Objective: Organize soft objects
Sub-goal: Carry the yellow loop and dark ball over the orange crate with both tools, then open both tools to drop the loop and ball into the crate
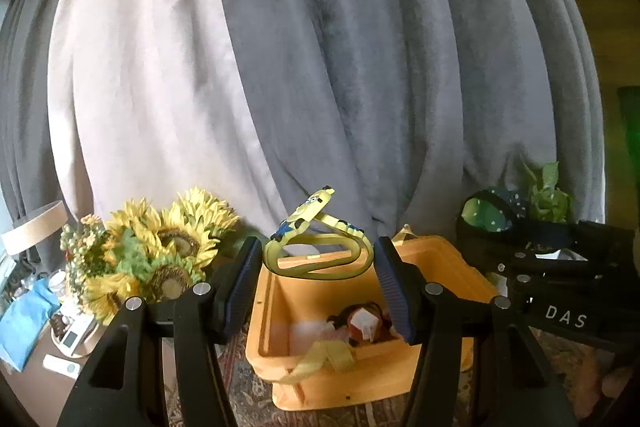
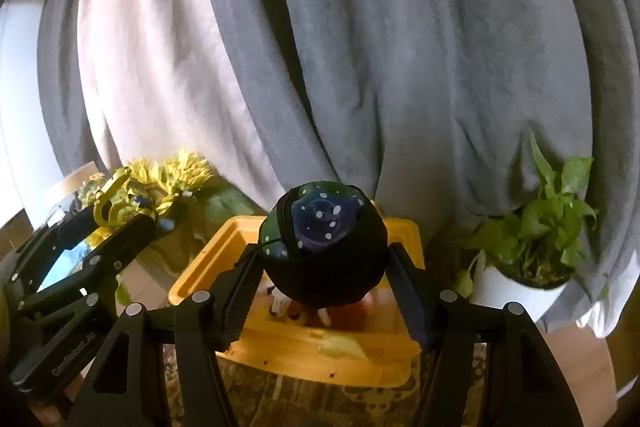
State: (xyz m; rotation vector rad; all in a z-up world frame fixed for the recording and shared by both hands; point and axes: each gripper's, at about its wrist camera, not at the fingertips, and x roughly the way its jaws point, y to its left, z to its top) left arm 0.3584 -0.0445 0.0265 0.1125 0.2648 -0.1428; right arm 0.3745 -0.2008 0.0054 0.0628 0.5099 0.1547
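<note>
1. A yellow minion-printed band [image 1: 320, 247], looped and floppy, is pinched between the fingers of the left claw [image 1: 318, 279] above the orange bin [image 1: 340, 379].
2. A dark, white-dotted soft pouch [image 2: 324, 247] is gripped by the right claw [image 2: 324, 291], held level over the bin's far edge.

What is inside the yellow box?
The yellow box holds a brown plush toy with a white tag, something white, and a yellow ribbon draped over its front edge. The gripper fingers hide the rest.
</note>
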